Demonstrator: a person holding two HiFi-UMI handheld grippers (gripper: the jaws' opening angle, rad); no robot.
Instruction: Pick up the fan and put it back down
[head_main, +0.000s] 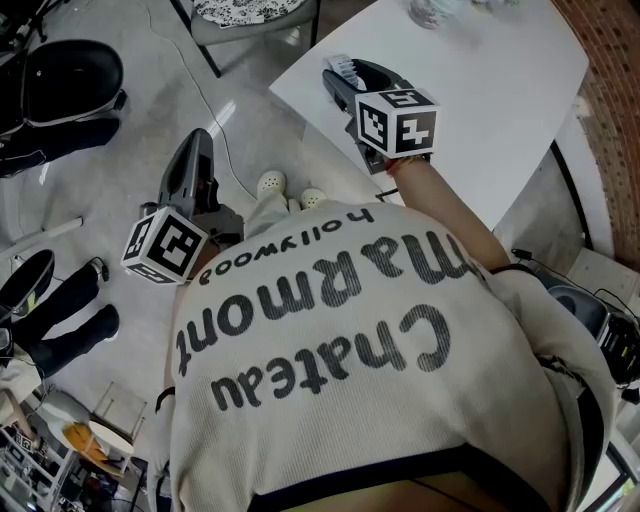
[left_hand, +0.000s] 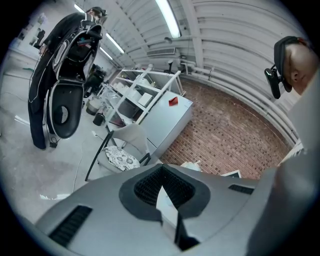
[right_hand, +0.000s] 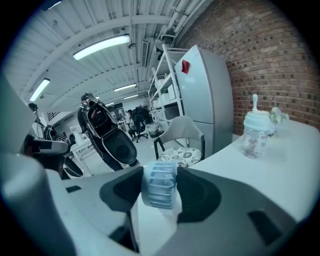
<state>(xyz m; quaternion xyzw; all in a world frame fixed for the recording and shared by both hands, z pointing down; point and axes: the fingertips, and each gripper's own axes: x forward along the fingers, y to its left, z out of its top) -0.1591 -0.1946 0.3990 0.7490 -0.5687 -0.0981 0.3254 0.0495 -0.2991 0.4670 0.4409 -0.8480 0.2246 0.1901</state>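
Table (head_main: 500, 90), white with a rounded edge, fills the upper right of the head view, above the cream sweater of the person who wears the camera. A chair (right_hand: 182, 137) with a patterned seat cushion stands on the grey floor beyond the table's far corner.

The right gripper (head_main: 352, 85) reaches over the near part of the table, its jaws clamped on the fan (right_hand: 159, 185). This is a small, pale blue fan with a ribbed grille, held across its sides between the two dark pads. White tabletop shows just below it, but no view shows whether it rests on the surface or hangs clear.

The left gripper (head_main: 198, 145) is well apart from the table, out over the floor, jaws drawn together with nothing between them.

A baby bottle (right_hand: 256, 132) stands on the table beyond the fan.

The fan looks light and stiff, likely hollow plastic. Its thin grille ribs could bend or crack under a hard squeeze, and smooth plastic may slip. A grip across the solid rim of the casing seems safest.
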